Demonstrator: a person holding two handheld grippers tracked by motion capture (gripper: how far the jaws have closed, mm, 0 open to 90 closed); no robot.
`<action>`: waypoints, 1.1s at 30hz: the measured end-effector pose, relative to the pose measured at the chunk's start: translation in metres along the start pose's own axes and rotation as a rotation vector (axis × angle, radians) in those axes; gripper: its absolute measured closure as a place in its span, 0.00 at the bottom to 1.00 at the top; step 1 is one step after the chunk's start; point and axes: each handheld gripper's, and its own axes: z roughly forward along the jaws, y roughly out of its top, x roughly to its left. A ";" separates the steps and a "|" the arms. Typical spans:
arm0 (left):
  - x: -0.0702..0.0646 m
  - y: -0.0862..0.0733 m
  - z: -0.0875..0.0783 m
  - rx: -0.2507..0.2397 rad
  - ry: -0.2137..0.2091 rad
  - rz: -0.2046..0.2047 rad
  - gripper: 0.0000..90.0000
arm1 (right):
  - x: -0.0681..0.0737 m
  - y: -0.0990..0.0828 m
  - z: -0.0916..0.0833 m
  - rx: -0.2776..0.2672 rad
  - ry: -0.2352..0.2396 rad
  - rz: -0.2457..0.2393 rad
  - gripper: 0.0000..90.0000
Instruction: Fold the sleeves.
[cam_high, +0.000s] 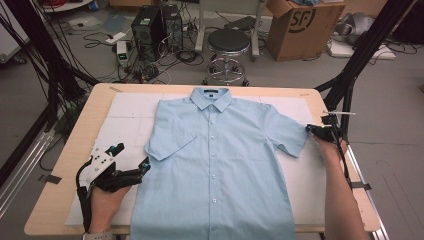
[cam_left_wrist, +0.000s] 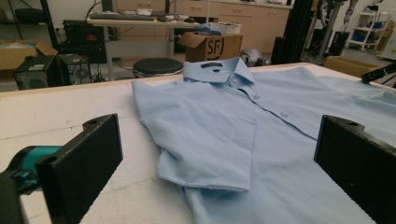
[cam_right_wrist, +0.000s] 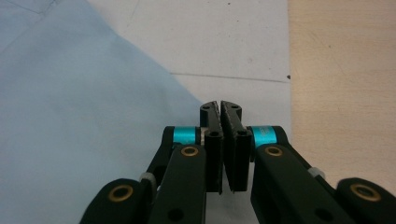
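Note:
A light blue short-sleeved shirt (cam_high: 215, 165) lies flat and buttoned on the table, collar at the far side. My left gripper (cam_high: 133, 155) stands open beside the shirt's left sleeve (cam_high: 167, 137), which is folded in over the chest. In the left gripper view that sleeve (cam_left_wrist: 205, 140) lies ahead between the wide-apart jaws of the left gripper (cam_left_wrist: 217, 140), untouched. My right gripper (cam_high: 315, 131) sits at the right sleeve's outer corner. In the right gripper view the right gripper (cam_right_wrist: 220, 106) has its jaws pressed together right where the tip of the sleeve (cam_right_wrist: 93, 116) ends.
A white mat (cam_high: 125, 117) covers the wooden table (cam_high: 75, 150) under the shirt. A black frame post (cam_high: 350, 85) rises just behind the right hand. Beyond the table stand a stool (cam_high: 228, 42), a cardboard box (cam_high: 300, 25) and computer towers (cam_high: 150, 25) among cables.

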 end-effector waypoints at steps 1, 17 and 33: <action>0.000 0.000 0.000 -0.002 -0.001 -0.003 0.02 | 0.000 0.000 0.000 0.000 0.000 0.000 0.98; -0.003 0.004 0.002 -0.011 -0.031 0.012 0.02 | 0.033 0.033 -0.049 -0.079 -0.012 -0.054 0.98; -0.004 0.003 0.003 -0.013 -0.039 -0.004 0.02 | 0.099 0.045 -0.056 -0.066 0.045 -0.137 0.99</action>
